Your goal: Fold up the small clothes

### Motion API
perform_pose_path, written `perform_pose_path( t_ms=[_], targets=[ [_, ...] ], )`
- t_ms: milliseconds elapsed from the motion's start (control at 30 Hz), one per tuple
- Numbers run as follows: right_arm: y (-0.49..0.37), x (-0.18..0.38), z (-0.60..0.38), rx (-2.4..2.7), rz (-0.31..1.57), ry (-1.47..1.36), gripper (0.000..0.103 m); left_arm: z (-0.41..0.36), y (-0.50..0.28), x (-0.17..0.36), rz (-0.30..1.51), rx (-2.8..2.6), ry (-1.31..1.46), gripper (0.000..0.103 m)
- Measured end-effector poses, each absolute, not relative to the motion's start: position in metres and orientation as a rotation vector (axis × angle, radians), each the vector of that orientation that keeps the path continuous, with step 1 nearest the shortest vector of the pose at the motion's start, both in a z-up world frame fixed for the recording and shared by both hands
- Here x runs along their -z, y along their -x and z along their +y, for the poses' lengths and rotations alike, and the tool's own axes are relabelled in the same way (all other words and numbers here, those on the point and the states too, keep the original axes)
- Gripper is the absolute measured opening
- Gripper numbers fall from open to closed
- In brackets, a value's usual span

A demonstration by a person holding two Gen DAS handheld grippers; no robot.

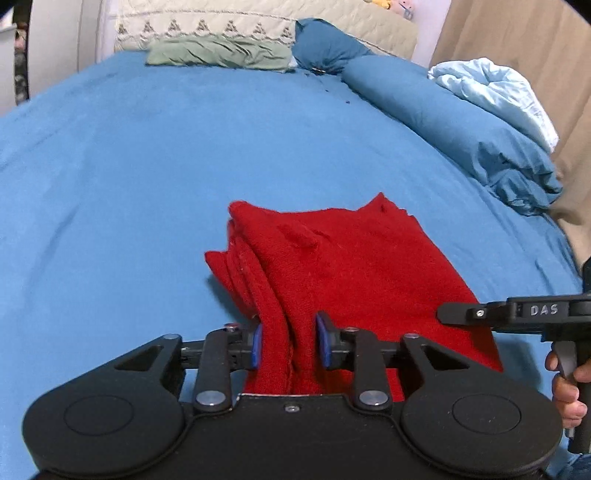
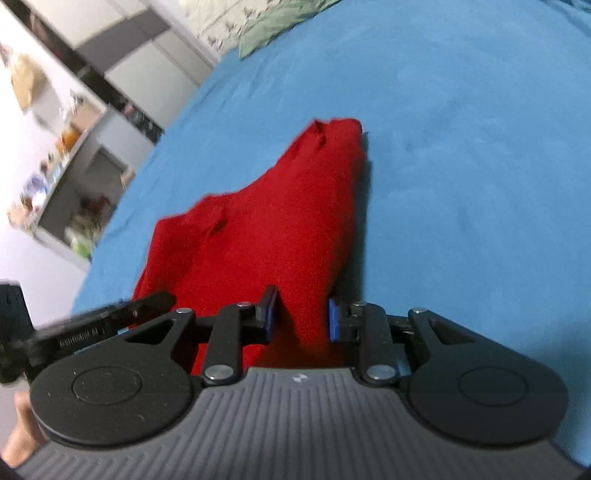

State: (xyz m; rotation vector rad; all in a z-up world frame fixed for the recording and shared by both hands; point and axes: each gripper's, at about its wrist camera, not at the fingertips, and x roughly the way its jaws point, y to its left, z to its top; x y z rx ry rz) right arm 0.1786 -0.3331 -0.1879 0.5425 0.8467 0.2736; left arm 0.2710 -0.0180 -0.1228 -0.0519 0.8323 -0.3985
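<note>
A red knitted garment (image 1: 340,266) lies folded in layers on the blue bed sheet (image 1: 147,166). My left gripper (image 1: 289,341) is shut on the garment's bunched near-left edge, blue pads pressing the cloth from both sides. My right gripper (image 2: 301,319) is shut on the garment's (image 2: 273,221) near-right edge and holds it lifted off the sheet (image 2: 461,147). The right gripper also shows in the left wrist view (image 1: 458,314), at the garment's right side. The left gripper shows in the right wrist view (image 2: 147,302), blurred, at the garment's left side.
A green pillow (image 1: 218,53), a quilted cream pillow (image 1: 207,26) and a blue pillow (image 1: 325,44) lie at the head of the bed. A blue duvet (image 1: 461,122) with a pale blue cloth (image 1: 495,92) runs along the right. Shelves (image 2: 62,158) stand left of the bed.
</note>
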Motion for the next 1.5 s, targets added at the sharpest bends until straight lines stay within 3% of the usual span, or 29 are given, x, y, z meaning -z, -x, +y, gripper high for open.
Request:
perform_pose_path(
  t_ms=[33,67,100,133,400,567,733,1067,1267,1500],
  targets=[
    [-0.177,0.187,-0.333,-0.263,0.838,-0.554,0.059,-0.017,-0.269,0.12,0.827,0.384,0.044,0.061],
    [-0.176,0.184,-0.332,-0.258,0.826,-0.555,0.068,-0.018,-0.266,0.118,0.815,0.372,0.037,0.069],
    [-0.174,0.18,-0.33,-0.256,0.814,-0.549,0.089,-0.016,-0.263,0.114,0.792,0.353,0.029,0.089],
    [-0.172,0.175,-0.327,-0.248,0.803,-0.535,0.098,-0.012,-0.261,0.113,0.766,0.328,0.018,0.098],
    [-0.162,0.175,-0.313,-0.061,0.772,-0.218,0.099,-0.003,-0.27,0.155,0.827,0.204,-0.052,0.1],
    [-0.164,0.189,-0.31,-0.036,0.77,-0.191,0.1,0.007,-0.276,0.161,0.857,0.189,0.017,0.101],
    [-0.152,0.157,-0.303,-0.028,0.721,-0.185,0.099,0.002,-0.256,0.117,0.812,0.161,0.017,0.098],
    [-0.032,0.015,-0.277,-0.002,0.596,-0.12,0.103,0.0,-0.132,-0.016,0.65,0.107,-0.028,0.103],
    [0.038,-0.016,-0.262,0.024,0.621,-0.068,0.103,-0.002,-0.066,-0.027,0.669,0.085,-0.056,0.103],
    [0.09,-0.002,-0.248,0.071,0.697,0.001,0.103,-0.013,-0.017,-0.016,0.671,0.043,-0.151,0.103]
  ],
)
